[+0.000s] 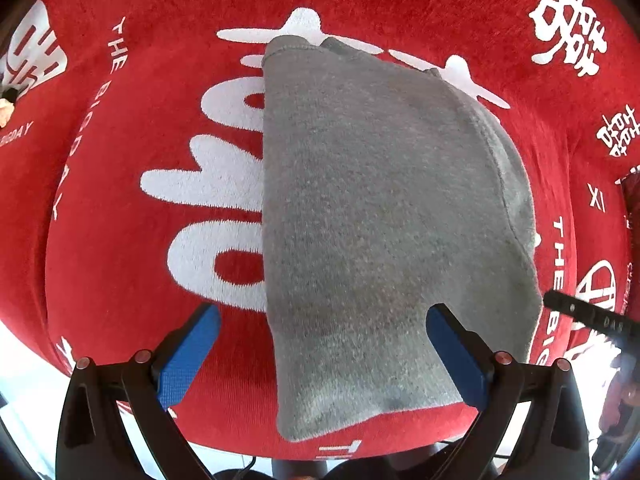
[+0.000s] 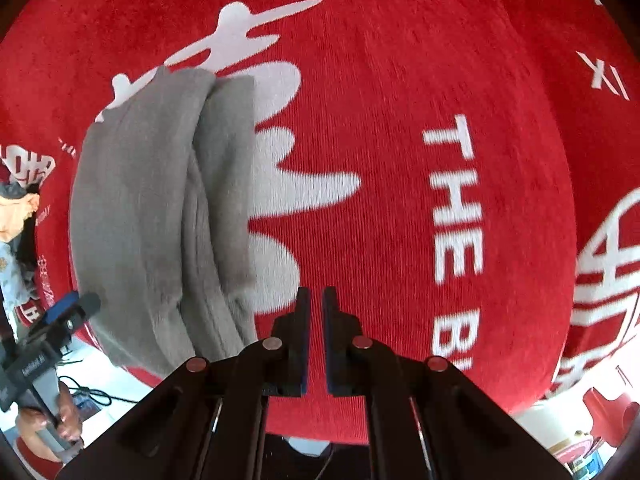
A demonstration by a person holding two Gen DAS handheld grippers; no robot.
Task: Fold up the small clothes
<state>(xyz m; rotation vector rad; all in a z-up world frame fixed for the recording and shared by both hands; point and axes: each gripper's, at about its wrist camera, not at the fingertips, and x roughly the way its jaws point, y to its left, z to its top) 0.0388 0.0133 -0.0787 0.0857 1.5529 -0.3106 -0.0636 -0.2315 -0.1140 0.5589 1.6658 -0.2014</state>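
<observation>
A grey knit garment (image 1: pixel 376 216) lies folded lengthwise on a red cloth with white lettering (image 1: pixel 160 92). My left gripper (image 1: pixel 320 354) is open above its near end, blue pads on either side, holding nothing. In the right wrist view the garment (image 2: pixel 160 208) lies to the left with layered folds. My right gripper (image 2: pixel 316 336) hovers to the right of it over the red cloth (image 2: pixel 400 160), jaws nearly together with a thin gap and nothing between them. The left gripper's tip (image 2: pixel 72 308) shows at the left edge.
The red cloth covers a round surface whose near edge (image 1: pixel 240 446) drops to a white floor. The right gripper's finger (image 1: pixel 588 314) shows at the right in the left wrist view. Cables and clutter (image 2: pixel 84 396) lie on the floor at lower left.
</observation>
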